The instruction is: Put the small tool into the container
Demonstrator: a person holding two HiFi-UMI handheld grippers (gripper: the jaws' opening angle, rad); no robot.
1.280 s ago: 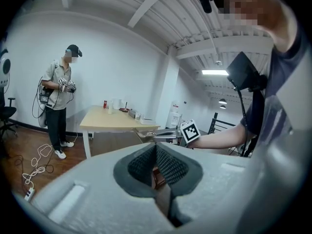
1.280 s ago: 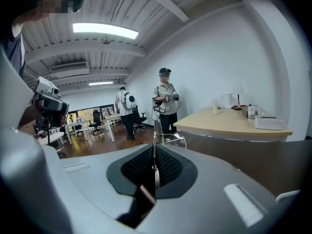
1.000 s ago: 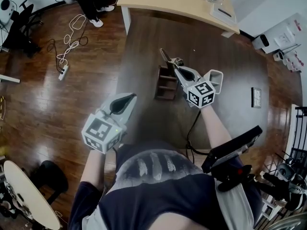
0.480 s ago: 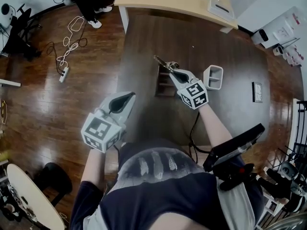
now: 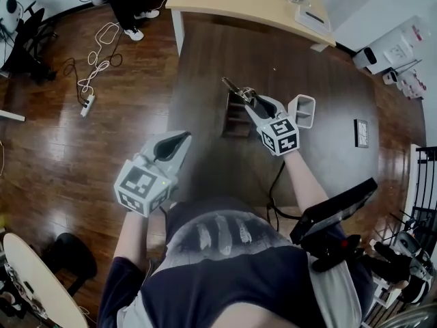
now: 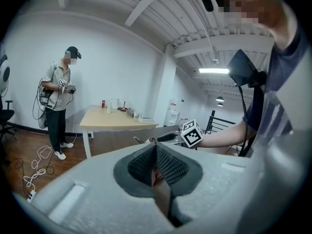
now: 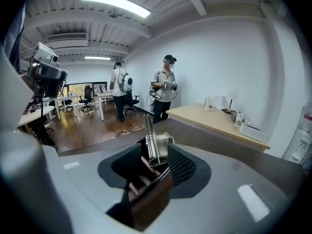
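**Letting go of the small tool at the wooden container**

The task looks nearly done. On the dark table (image 5: pixel 328 162) the wooden container (image 5: pixel 235 123) is the landmark. The left gripper (image 5: pixel 179 140) hangs near-left of it, jaws together and empty. The right gripper (image 5: pixel 250 100) is over it. Its jaws have just been opening and stand apart around the small tool (image 7: pixel 157 147), bright sprung metal, upright at the container's far end. Whether it is fully inside is unclear.

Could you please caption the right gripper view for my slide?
Right gripper, jaws just opening, the small tool between them at the wooden container.
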